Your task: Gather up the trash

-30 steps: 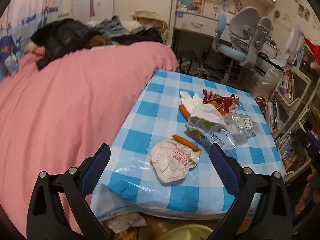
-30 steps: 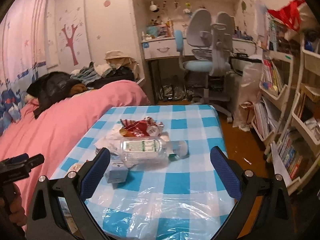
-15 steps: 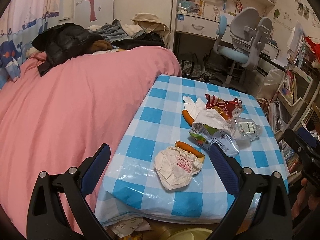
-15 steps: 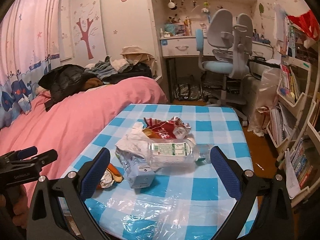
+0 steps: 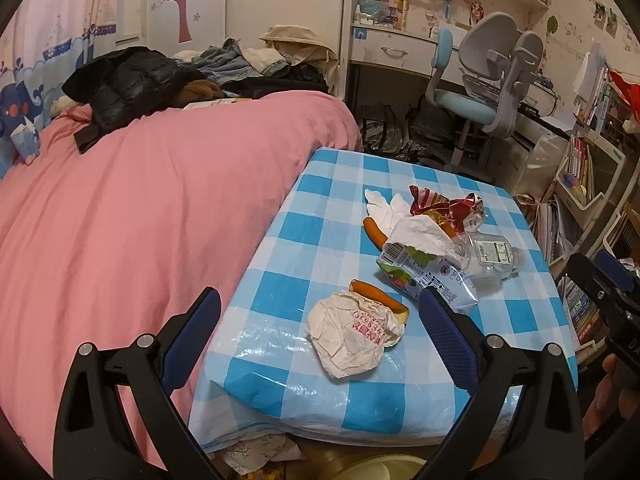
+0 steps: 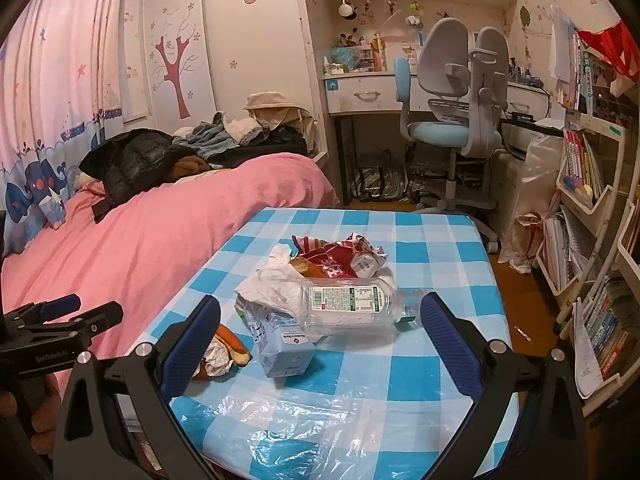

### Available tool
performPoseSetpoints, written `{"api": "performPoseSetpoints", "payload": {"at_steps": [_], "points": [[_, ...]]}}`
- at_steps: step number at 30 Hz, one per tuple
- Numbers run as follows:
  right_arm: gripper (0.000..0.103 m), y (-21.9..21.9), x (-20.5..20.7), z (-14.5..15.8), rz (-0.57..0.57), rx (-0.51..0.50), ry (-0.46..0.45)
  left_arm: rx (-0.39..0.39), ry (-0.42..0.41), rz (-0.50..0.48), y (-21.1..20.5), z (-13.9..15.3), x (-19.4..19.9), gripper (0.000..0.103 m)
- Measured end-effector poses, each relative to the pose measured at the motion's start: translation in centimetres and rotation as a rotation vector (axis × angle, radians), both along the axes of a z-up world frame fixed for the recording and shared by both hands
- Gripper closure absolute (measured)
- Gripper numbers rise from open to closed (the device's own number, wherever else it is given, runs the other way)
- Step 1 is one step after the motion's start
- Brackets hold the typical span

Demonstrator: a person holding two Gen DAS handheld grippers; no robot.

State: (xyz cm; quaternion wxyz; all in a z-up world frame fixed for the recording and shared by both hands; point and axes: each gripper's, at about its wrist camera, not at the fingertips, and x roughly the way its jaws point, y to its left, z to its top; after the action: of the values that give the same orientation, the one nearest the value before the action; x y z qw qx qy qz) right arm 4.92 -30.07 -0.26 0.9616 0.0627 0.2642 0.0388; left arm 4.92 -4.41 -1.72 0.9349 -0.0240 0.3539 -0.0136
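My left claw (image 5: 320,320) hangs wide open and empty over the near edge of the checked counter (image 5: 280,240), and the crumpled white wrapper (image 5: 352,334) lies straight ahead between its fingers, nearer to this hand than the other. My right claw (image 6: 320,324), equally wide and holding nothing, faces the clear plastic bottle (image 6: 348,300), whose long axis lies crosswise to me.

The yellow bin (image 5: 372,468) is cut off by the bottom edge; the carton (image 6: 276,336) is partly hidden under tissue (image 6: 272,284).
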Motion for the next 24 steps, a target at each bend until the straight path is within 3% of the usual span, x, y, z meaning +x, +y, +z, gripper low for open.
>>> {"api": "performPoseSetpoints", "payload": {"at_steps": [24], "points": [[0.007,0.67,0.08,-0.20,-0.005,-0.072,-0.006,0.001,-0.005,-0.007,-0.25,0.31,-0.27,0.008]]}}
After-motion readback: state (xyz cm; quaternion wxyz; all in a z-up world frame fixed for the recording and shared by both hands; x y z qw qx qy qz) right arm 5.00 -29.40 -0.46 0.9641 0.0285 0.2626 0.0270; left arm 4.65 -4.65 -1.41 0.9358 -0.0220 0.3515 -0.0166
